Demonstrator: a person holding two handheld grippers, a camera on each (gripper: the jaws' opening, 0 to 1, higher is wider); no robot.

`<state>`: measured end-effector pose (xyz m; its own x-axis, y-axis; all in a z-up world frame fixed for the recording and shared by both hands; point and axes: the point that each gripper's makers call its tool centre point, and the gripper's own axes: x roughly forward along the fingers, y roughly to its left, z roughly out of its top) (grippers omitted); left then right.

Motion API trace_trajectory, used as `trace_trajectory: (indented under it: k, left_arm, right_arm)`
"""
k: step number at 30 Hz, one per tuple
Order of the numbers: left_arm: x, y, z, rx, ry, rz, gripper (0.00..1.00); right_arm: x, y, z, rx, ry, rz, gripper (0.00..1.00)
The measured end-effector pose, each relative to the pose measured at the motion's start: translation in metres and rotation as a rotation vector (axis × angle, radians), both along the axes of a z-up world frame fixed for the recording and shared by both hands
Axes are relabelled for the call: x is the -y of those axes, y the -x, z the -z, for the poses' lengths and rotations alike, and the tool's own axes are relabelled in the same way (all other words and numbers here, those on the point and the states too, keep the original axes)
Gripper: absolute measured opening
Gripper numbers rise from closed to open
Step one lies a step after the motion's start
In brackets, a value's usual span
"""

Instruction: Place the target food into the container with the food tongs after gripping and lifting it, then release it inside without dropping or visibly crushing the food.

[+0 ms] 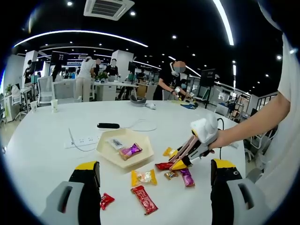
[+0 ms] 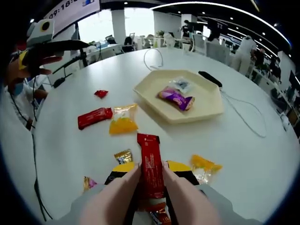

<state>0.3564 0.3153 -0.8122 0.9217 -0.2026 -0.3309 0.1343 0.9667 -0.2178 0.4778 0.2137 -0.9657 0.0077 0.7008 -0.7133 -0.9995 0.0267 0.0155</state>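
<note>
Right tool (image 2: 151, 180) clamped on red snack bar (image 2: 149, 161) via pink tongs (image 2: 187, 199), bar upright between tips. Cream hexagonal tray (image 2: 213, 110) ahead on white tabletop (image 2: 243, 154), purple packet (image 2: 176, 98) inside. Left tool (image 1: 154, 176) jaws apart, hovering; yellow packet (image 1: 144, 177) just ahead.

At the upper left of the right gripper view, a wall screen (image 2: 75, 10) shows digits "09:18:"; the rest is unreadable.

White table (image 1: 37, 154), tray (image 1: 105, 155), snack packets (image 1: 143, 177)
</note>
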Motion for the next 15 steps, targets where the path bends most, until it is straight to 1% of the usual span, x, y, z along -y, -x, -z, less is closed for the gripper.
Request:
trace_trajectory:
  k: [3,7,9,11,12,13,15]
  left_arm:
    - [0.000,-0.001,-0.002,0.003,-0.002,0.010,0.99]
    - [-0.003,-0.003,-0.005,0.010,0.008,0.009,0.99]
    - [-0.005,-0.004,-0.007,0.016,0.006,-0.001,0.99]
    - [-0.008,-0.005,-0.009,0.030,-0.001,-0.012,0.99]
    - [-0.010,-0.006,-0.008,0.026,0.002,-0.016,0.99]
    - [-0.011,-0.006,-0.007,0.023,0.007,-0.017,0.99]
    - [-0.012,-0.006,-0.007,0.023,0.006,-0.019,0.99]
  right_arm:
    - [0.000,-0.001,-0.001,-0.002,-0.022,0.012,0.22]
    - [-0.002,0.000,0.000,0.022,-0.007,0.016,0.22]
    - [-0.001,-0.001,0.000,0.023,-0.003,0.026,0.22]
    - [-0.001,-0.002,-0.001,-0.031,-0.022,0.095,0.22]
    - [-0.001,-0.003,-0.002,-0.047,-0.029,0.111,0.22]
    - [-0.001,-0.004,-0.002,-0.056,-0.036,0.124,0.22]
    - [-0.001,-0.004,-0.002,-0.049,-0.036,0.119,0.22]
